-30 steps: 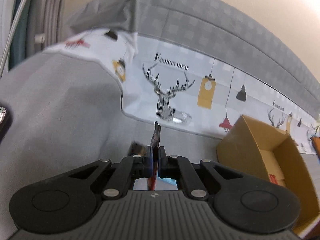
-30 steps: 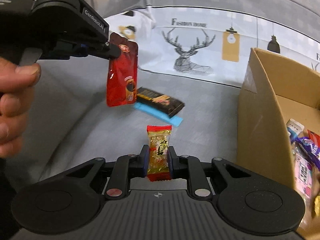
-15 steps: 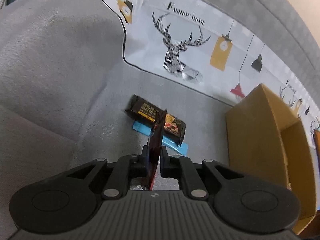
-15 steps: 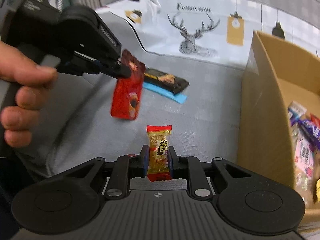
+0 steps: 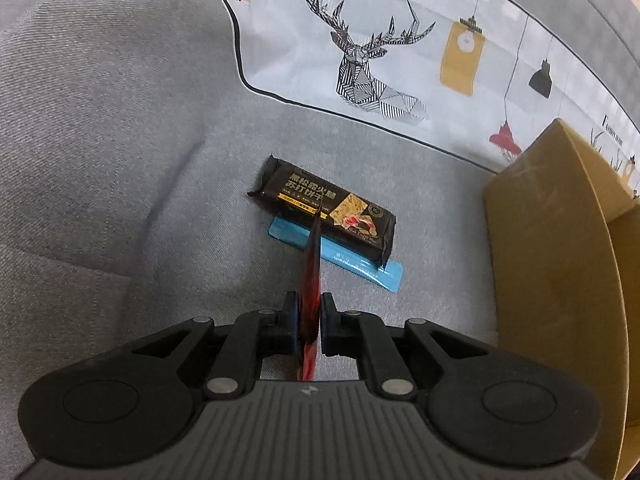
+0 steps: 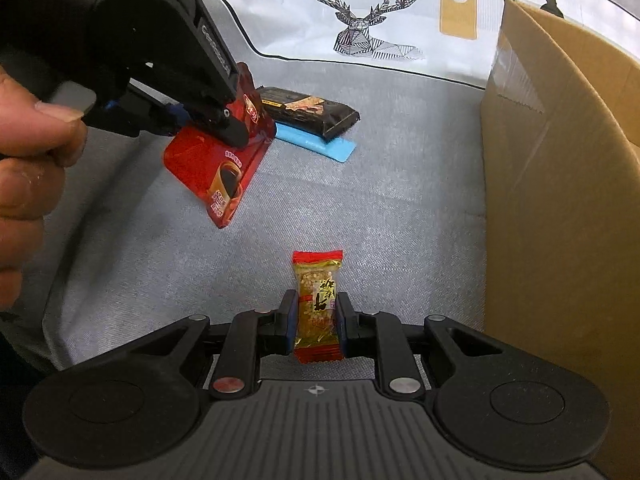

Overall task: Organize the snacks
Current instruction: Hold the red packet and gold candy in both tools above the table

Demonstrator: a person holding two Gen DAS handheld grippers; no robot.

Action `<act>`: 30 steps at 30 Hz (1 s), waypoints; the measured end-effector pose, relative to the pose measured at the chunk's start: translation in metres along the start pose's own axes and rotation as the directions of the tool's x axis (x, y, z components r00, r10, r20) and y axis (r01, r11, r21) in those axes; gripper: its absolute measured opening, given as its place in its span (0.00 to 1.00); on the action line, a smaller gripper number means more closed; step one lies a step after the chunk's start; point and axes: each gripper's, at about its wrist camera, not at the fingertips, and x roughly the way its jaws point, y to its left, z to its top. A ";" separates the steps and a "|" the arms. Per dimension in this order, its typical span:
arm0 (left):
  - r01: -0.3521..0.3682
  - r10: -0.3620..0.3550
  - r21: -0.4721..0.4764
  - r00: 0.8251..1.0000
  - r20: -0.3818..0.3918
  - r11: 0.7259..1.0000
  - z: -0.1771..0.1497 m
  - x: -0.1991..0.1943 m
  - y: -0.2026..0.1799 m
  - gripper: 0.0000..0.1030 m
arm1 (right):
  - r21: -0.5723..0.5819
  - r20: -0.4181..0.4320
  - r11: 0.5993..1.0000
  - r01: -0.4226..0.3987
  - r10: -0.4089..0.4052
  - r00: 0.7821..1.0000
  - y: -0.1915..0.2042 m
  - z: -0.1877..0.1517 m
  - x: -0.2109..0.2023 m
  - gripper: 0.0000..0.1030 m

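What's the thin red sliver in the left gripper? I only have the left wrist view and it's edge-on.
Observer: The right wrist view shows its face. It's a red coffee sachet with a cup printed on it, pinched near its top by the left gripper and hanging tilted.
Operator: And the other side, carrying anything?
Observer: Yes. The right gripper is shut on a small gold candy with red ends, held lengthwise between the pads.
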 end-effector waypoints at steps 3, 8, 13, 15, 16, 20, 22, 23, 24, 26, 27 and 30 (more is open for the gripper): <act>-0.001 0.001 -0.001 1.000 -0.007 1.000 0.000 0.001 -0.001 0.09 | 0.000 -0.001 1.000 0.002 -0.002 1.000 0.000 0.000 0.001 0.21; 0.002 -0.002 -0.003 1.000 -0.011 1.000 -0.001 0.002 0.000 0.09 | -0.005 -0.004 1.000 0.003 -0.003 1.000 0.000 0.002 0.002 0.21; 0.000 0.000 -0.004 1.000 -0.016 1.000 -0.001 0.003 0.001 0.09 | -0.003 -0.002 1.000 0.004 -0.005 1.000 0.000 0.001 0.001 0.22; -0.002 0.002 -0.001 1.000 -0.020 1.000 -0.001 0.004 0.001 0.09 | -0.004 0.000 1.000 0.005 -0.005 1.000 0.000 0.001 0.001 0.21; -0.002 0.002 0.000 1.000 -0.020 1.000 -0.001 0.004 0.000 0.09 | -0.003 0.001 1.000 0.006 -0.006 1.000 0.000 0.001 0.001 0.21; -0.002 0.002 0.000 1.000 -0.021 1.000 -0.001 0.005 0.000 0.09 | 0.004 0.010 1.000 0.016 -0.016 1.000 -0.002 0.000 -0.002 0.20; -0.001 0.001 0.004 1.000 -0.020 1.000 -0.001 0.005 0.001 0.09 | 0.014 0.020 1.000 0.019 -0.019 1.000 -0.003 0.000 -0.004 0.20; -0.002 0.002 0.007 1.000 -0.020 1.000 -0.001 0.005 0.001 0.09 | 0.018 0.026 1.000 0.020 -0.020 0.999 -0.004 0.001 -0.006 0.19; -0.002 0.002 0.008 1.000 -0.019 1.000 -0.001 0.006 0.001 0.09 | 0.021 0.032 1.000 0.020 -0.021 0.999 -0.005 0.002 -0.007 0.19; -0.001 0.001 0.006 1.000 -0.019 1.000 0.000 0.006 0.002 0.09 | 0.027 0.041 0.999 0.020 -0.021 0.999 -0.007 0.003 -0.009 0.19; -0.001 0.001 0.006 1.000 -0.019 1.000 0.000 0.006 0.002 0.09 | 0.030 0.045 0.999 0.020 -0.021 0.999 -0.007 0.003 -0.009 0.19; -0.003 0.003 0.007 1.000 -0.017 1.000 0.000 0.006 0.002 0.09 | 0.035 0.050 0.999 0.019 -0.021 0.999 -0.008 0.004 -0.010 0.19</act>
